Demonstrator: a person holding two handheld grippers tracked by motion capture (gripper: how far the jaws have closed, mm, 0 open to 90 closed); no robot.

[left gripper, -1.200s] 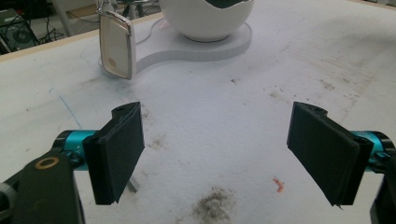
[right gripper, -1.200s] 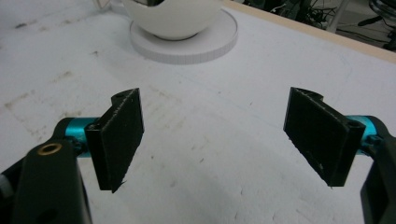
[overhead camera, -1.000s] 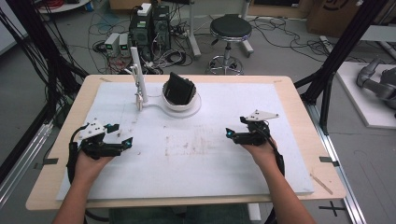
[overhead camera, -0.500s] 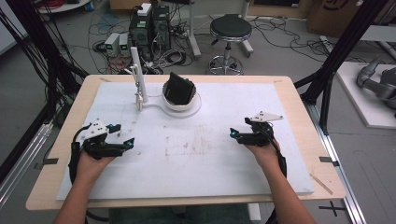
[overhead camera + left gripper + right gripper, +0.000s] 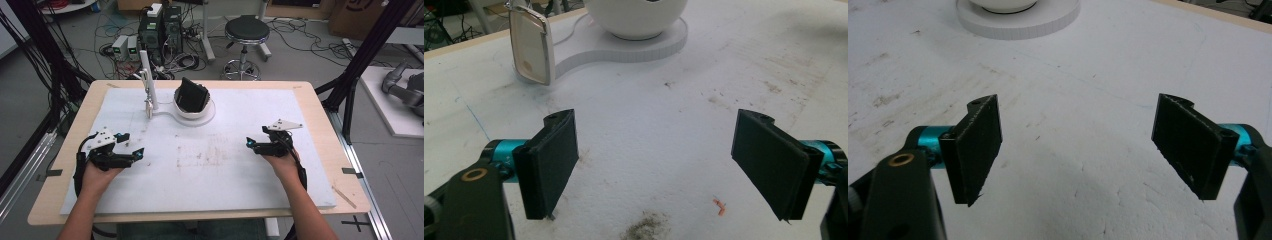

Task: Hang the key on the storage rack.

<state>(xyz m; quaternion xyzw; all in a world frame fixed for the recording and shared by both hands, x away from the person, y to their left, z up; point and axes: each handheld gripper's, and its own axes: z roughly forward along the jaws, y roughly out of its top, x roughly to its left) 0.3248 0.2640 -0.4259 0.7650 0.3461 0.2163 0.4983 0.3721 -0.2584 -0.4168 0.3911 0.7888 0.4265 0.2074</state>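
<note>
A white stand [image 5: 194,112] with a round cup holds a black object [image 5: 193,95] at the far middle of the white board [image 5: 215,175]. A white post [image 5: 146,80] rises from its left end, and a flat white tag [image 5: 531,47] hangs from it. My left gripper [image 5: 132,144] rests at the board's left side, open with nothing between its pads [image 5: 551,165]. On the right side my right gripper [image 5: 251,145] is also open and empty, pointing toward the middle. Both gripper views look across the bare board to the stand's base [image 5: 1018,20].
The board lies on a wooden table [image 5: 320,105] with its edges close around it. Scuff marks [image 5: 210,155] stain the board's middle. Beyond the table stand a stool [image 5: 246,32], computer boxes [image 5: 160,25] and floor cables. Black frame legs [image 5: 350,85] flank the table.
The right gripper has drifted slightly to the right. The left gripper has stayed in place, and both stay open.
</note>
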